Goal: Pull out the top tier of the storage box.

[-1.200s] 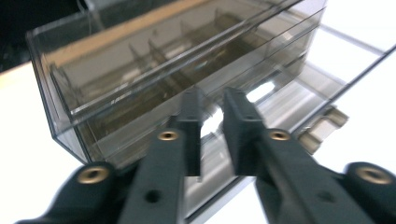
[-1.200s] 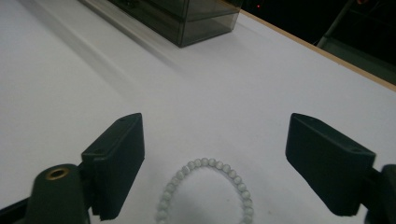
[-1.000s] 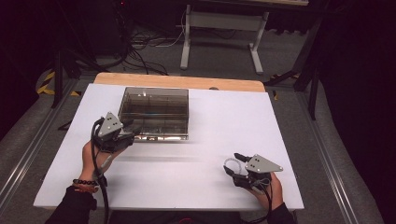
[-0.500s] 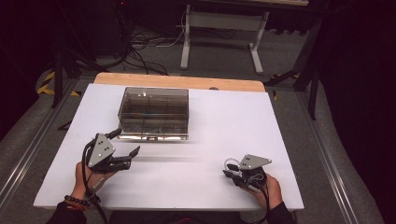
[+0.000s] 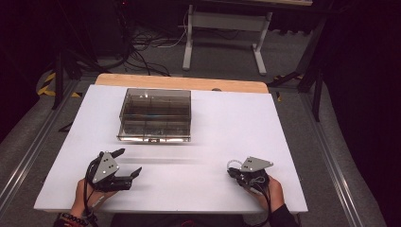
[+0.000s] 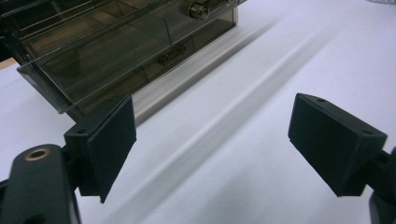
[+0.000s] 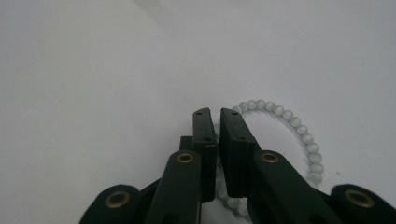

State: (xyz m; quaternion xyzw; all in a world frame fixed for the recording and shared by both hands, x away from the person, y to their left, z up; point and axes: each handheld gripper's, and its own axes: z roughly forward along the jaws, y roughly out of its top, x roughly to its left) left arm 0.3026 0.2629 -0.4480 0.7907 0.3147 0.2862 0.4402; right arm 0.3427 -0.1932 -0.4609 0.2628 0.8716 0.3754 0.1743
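Note:
A smoky clear compartment box (image 5: 155, 113) with a closed lid stands on the white table (image 5: 236, 123) at the back left. In the left gripper view the box (image 6: 116, 42) lies ahead on the left. My left gripper (image 5: 129, 161) (image 6: 219, 140) rests low near the front left edge. Its jaws have just been opening and stand wide with nothing between them. At the front right, my right gripper (image 5: 231, 173) (image 7: 215, 116) points down at the table. Its jaws have just been closing and are pinched on a pale bead bracelet (image 7: 299, 128), whose loop lies to their right.
A wooden strip (image 5: 179, 82) borders the table's far edge. Beyond it are a dark floor, cables and a white stand's legs (image 5: 222, 42). Metal rails run along both sides of the table.
The left hand has drawn back from the box toward the near edge and lowered, its jaws spreading wider. The right gripper stayed in place and its jaws came together.

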